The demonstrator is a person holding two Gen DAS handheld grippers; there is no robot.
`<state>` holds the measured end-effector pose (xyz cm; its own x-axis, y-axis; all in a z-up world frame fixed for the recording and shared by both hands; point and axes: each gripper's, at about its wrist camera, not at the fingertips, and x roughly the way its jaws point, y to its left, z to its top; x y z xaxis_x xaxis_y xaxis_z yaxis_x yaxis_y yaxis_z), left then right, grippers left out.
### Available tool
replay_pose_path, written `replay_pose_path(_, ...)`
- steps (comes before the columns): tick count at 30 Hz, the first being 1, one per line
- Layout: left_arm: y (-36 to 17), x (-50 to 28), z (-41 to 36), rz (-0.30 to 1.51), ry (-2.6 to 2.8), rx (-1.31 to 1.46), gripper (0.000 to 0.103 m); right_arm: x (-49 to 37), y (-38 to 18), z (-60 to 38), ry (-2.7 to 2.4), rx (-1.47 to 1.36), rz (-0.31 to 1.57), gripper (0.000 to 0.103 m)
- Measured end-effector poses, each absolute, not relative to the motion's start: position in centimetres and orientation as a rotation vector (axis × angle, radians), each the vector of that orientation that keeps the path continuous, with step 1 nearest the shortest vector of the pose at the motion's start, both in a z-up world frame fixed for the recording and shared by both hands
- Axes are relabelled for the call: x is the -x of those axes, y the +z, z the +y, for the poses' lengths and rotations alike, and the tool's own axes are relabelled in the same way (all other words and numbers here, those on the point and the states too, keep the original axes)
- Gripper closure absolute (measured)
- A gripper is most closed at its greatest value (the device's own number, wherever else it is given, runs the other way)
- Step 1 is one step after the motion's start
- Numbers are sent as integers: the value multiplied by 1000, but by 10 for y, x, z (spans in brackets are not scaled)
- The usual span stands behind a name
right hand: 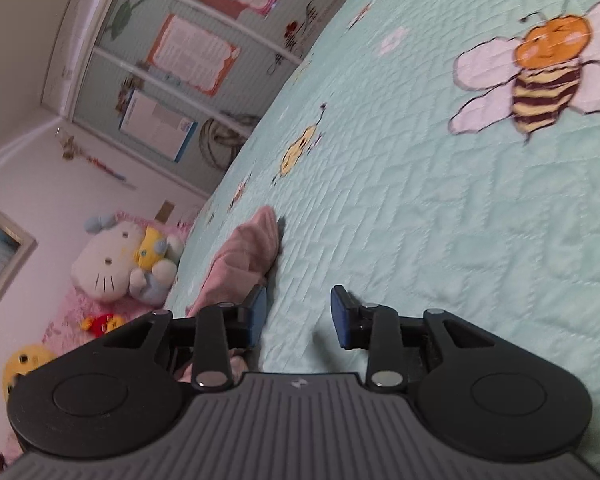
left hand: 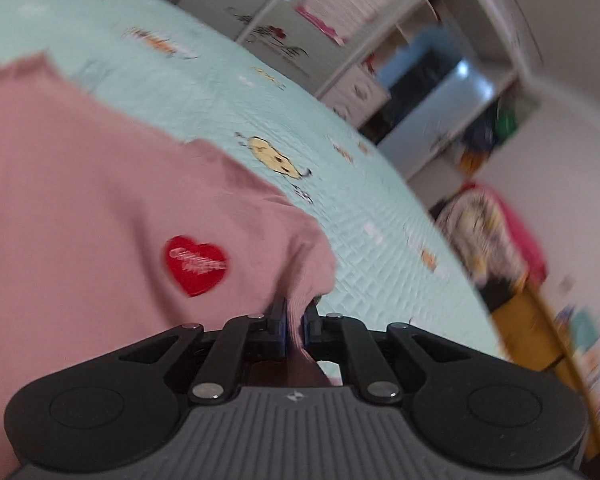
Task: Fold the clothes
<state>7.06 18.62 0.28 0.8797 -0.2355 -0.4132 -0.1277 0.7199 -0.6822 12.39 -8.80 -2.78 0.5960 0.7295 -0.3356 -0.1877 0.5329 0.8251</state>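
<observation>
A pink garment [left hand: 80, 200] with a red heart patch [left hand: 196, 264] lies on the mint quilted bedspread [left hand: 360, 216] and fills the left of the left wrist view. My left gripper [left hand: 295, 312] is shut on a bunched edge of that pink fabric, which runs between its blue pads and down toward the camera. In the right wrist view a rumpled pink part of the garment [right hand: 248, 256] lies just left of my right gripper [right hand: 300, 300]. That gripper stands open over bare bedspread, its left finger beside the cloth and nothing between its pads.
The bedspread [right hand: 440, 208] carries a large bee print [right hand: 540, 80] at upper right. Plush toys [right hand: 120, 264] sit beyond the bed's left edge. Glass cabinet doors with posters [right hand: 188, 56] stand behind. Shelves [left hand: 440, 92] and a heap of bedding [left hand: 488, 228] lie past the bed's far side.
</observation>
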Motion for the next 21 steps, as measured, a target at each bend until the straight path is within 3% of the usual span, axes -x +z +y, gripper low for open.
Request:
replay_pose_path(7,-35,-57,201,434,-170,1018,95,-111,-5,-39,774,-424,765,67)
replay_pose_path(11,-40,-53,201,399,-216,1085,95,-96,3,-13,780,-182,681,63)
replay_pose_path(21,-42,-61,201,387,-240,1115,96,-75,20,-8,822,-66,605,60)
